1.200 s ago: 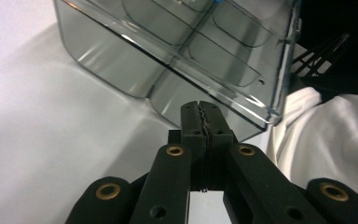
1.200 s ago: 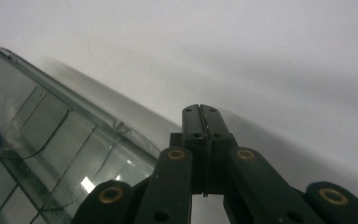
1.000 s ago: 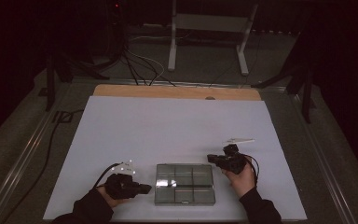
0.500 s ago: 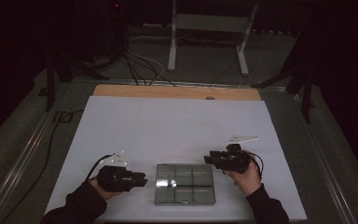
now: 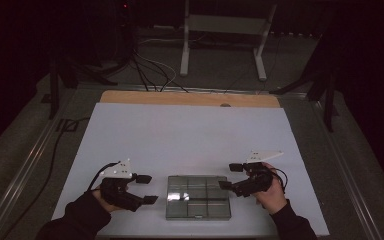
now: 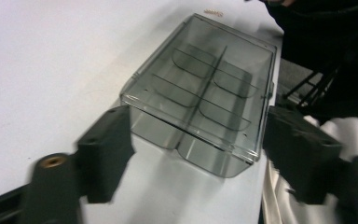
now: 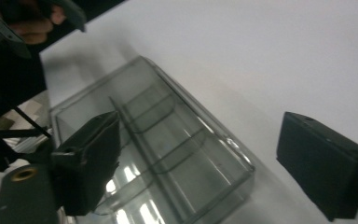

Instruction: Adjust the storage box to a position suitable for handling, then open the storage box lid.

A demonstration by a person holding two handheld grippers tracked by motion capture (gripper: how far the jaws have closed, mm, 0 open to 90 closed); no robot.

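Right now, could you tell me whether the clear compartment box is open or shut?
Shut: the clear compartment box lies flat on the white table, its lid down over the dividers. Its compartments look empty.

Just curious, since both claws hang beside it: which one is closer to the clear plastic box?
The right gripper: its lower jaw tip sits at the box's right edge. The left gripper, also open, hovers off the left edge with white table between.

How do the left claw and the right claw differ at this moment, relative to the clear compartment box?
The left claw hovers off the box's left side, with bare sheet between; the right claw sits at the right edge of the clear compartment box, its lower jaw overlapping the rim in the high view. The left claw's grey plate lies nearer the table's front than the right claw's. Shared: both have just been opening, hold nothing, and point inward at the box.
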